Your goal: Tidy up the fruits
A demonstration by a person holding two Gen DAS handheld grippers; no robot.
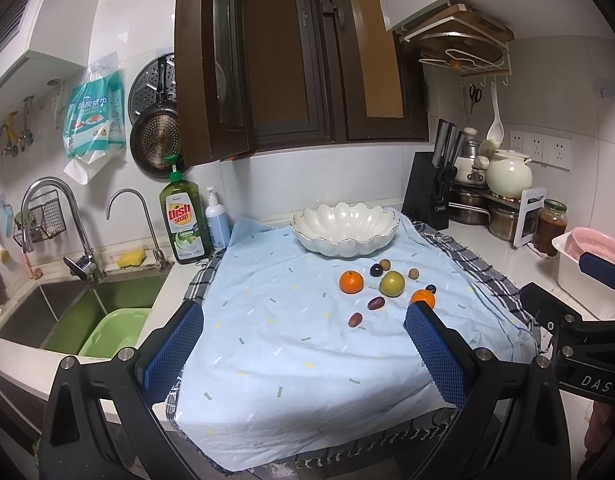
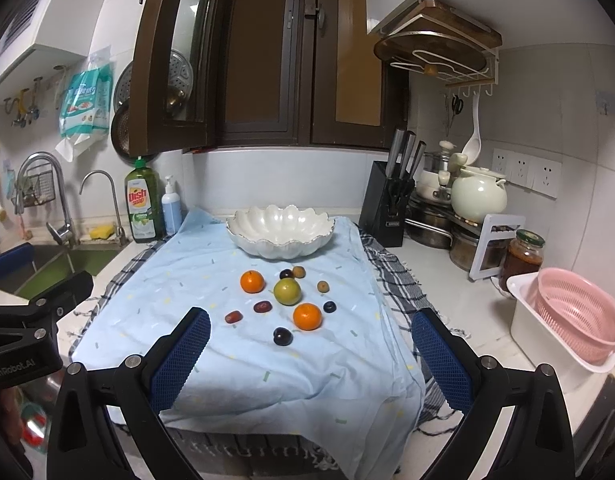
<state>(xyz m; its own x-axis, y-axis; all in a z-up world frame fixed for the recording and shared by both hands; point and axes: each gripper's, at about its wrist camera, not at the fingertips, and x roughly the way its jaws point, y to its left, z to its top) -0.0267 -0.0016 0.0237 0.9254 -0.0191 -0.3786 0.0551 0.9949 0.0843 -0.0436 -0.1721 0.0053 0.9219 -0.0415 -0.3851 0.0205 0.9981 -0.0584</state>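
Fruits (image 2: pixel 287 291) loose on the blue cloth (image 2: pixel 243 360), just in front of the bowl (image 2: pixel 280 231) — two oranges, a green one, small dark plums and dates. Likely light, round, prone to roll; grip across the middle, gently on soft plums. Bowl looks empty. Left gripper (image 1: pixel 303 356) and right gripper (image 2: pixel 310 360) both spread wide, holding nothing.

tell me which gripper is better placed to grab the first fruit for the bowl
Right, probably. The right gripper is open with the dark plum and orange just ahead between its fingers. The left gripper faces mostly bare cloth.
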